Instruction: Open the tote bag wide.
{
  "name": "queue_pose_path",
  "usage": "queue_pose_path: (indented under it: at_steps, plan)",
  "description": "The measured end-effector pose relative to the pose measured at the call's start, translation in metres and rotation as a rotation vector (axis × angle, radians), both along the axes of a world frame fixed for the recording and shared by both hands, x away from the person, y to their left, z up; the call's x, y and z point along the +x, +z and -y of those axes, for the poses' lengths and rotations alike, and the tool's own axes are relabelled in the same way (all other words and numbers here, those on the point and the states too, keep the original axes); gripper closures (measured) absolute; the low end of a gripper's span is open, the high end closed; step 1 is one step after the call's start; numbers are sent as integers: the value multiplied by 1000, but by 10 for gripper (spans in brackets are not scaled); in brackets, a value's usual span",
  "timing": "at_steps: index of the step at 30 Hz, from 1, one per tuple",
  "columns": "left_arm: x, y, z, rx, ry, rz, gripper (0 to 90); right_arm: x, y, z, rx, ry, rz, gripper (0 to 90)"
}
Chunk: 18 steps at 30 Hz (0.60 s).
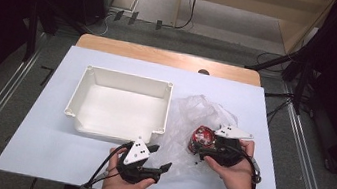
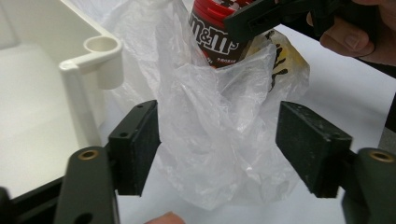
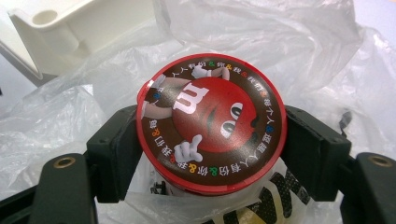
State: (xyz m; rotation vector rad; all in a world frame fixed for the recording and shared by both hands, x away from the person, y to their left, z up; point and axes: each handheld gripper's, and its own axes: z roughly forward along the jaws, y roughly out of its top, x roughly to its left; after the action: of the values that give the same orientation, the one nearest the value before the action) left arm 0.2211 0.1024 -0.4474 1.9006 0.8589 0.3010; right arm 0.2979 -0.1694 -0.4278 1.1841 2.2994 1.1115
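The right claw (image 1: 198, 149) is clamped on the red-lidded candy tub (image 3: 210, 123), which stands half out of the clear plastic bag (image 2: 219, 135) at the right of the surface (image 1: 47, 147), just right of the white tray (image 1: 89, 76). The left claw (image 1: 159, 160) stands apart near the tray's near right corner, a fold of bag between its jaws but not pinched. As I judge it, the tub is gripped and partly freed; pulling it clear and setting it in the tray remain.

I see a thin, crinkled clear plastic bag (image 2: 219, 140), a glossy printed lid on the M&M's tub (image 3: 210, 123), a smooth white plastic tray (image 1: 119, 105) and matt black gripper pads (image 2: 140, 144).
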Motion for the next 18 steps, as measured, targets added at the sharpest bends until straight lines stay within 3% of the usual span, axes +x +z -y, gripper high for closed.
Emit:
queue_pose_path:
  at_steps: [9, 18]
  plan:
    - [-2, 1, -23, -12, 2, 3, 177, -3, 15, 1, 11, -1, 24, 265]
    - [-5, -2, -52, -10, 22, 9, 139, -5, 30, 3, 28, -1, 44, 265]
